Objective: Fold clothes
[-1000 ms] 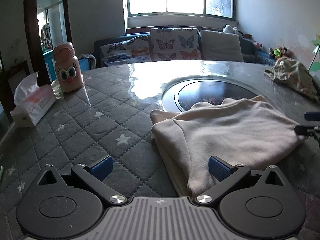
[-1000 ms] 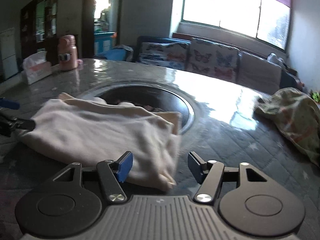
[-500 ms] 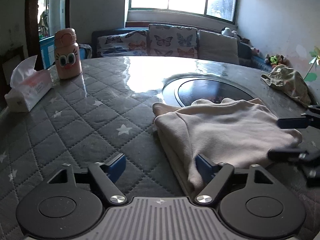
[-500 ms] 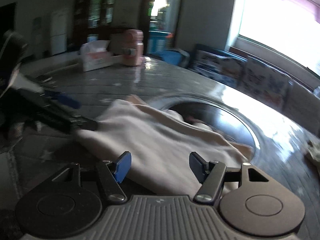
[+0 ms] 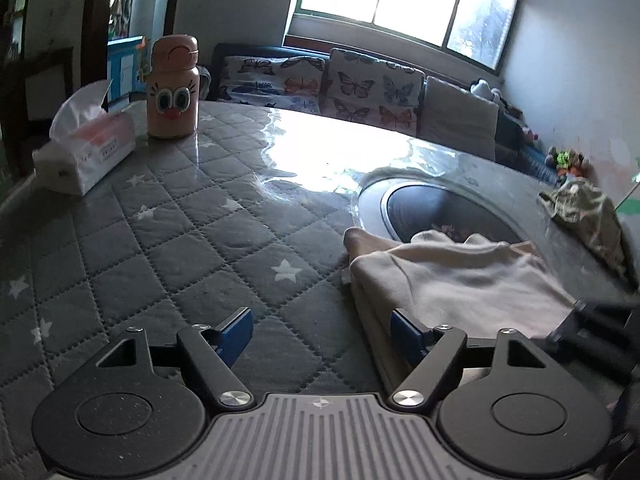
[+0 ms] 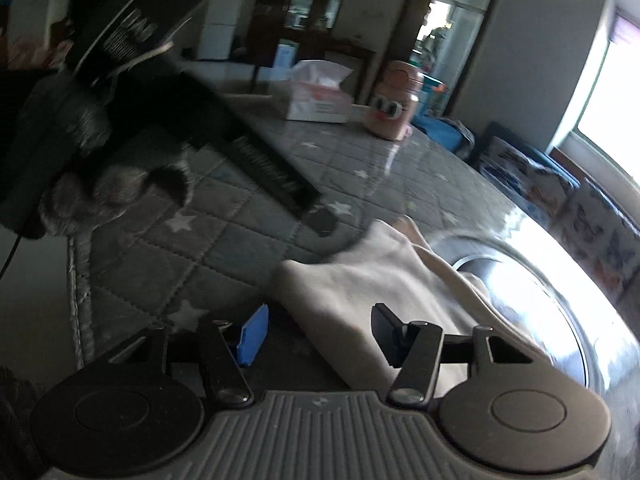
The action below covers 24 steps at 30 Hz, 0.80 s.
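Angling downward, left tongs (image 5: 322, 330) gape empty; right tongs (image 6: 316, 336) closing astride cream garment (image 6: 360, 292).

Left wrist view: folded garment (image 5: 452, 280) lies on the quilted table cover (image 5: 160, 248), right of centre, its far edge overlapping the round inset (image 5: 440, 208) in the table. Tissue box (image 5: 86, 152) at far left; bottle (image 5: 173, 88) just behind and right of it. Crumpled cloth (image 5: 588, 216) at far right edge, apart from the garment. Sofa cushions (image 5: 360, 88) behind the table, under the window (image 5: 404, 0).
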Each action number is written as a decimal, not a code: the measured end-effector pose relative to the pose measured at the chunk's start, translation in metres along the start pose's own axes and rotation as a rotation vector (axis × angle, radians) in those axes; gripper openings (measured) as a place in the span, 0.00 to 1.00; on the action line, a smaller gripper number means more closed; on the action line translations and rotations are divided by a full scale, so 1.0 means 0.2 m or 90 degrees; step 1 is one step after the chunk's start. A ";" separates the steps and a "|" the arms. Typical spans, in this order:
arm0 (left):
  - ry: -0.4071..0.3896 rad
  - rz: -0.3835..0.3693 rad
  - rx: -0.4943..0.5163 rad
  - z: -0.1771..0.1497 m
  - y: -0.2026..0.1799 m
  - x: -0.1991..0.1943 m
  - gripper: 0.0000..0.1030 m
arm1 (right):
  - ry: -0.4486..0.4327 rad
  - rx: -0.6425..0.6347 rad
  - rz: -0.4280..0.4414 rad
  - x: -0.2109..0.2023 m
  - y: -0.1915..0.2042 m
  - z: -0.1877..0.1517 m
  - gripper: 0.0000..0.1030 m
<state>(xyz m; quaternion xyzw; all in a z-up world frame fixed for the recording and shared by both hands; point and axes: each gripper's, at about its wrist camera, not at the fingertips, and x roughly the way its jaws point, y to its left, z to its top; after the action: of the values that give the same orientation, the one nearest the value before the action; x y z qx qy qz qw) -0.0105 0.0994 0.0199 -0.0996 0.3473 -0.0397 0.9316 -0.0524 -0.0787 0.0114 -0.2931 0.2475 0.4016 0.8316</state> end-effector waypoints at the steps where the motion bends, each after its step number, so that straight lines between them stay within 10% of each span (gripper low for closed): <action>1: 0.002 -0.006 -0.008 0.01 0.00 0.00 0.77 | 0.001 -0.012 -0.001 0.01 0.02 0.01 0.51; 11: 0.040 -0.052 -0.081 0.04 -0.03 0.07 0.87 | -0.003 -0.020 -0.029 0.05 0.06 0.02 0.14; 24: 0.102 -0.118 -0.221 0.09 -0.01 0.19 0.82 | -0.072 0.061 -0.033 -0.13 -0.04 0.01 0.10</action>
<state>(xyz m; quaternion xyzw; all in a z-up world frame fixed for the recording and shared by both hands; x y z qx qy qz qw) 0.0302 0.0938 0.0090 -0.2868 0.4112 -0.0727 0.8622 -0.0602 -0.0939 0.0312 -0.2362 0.2117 0.3834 0.8674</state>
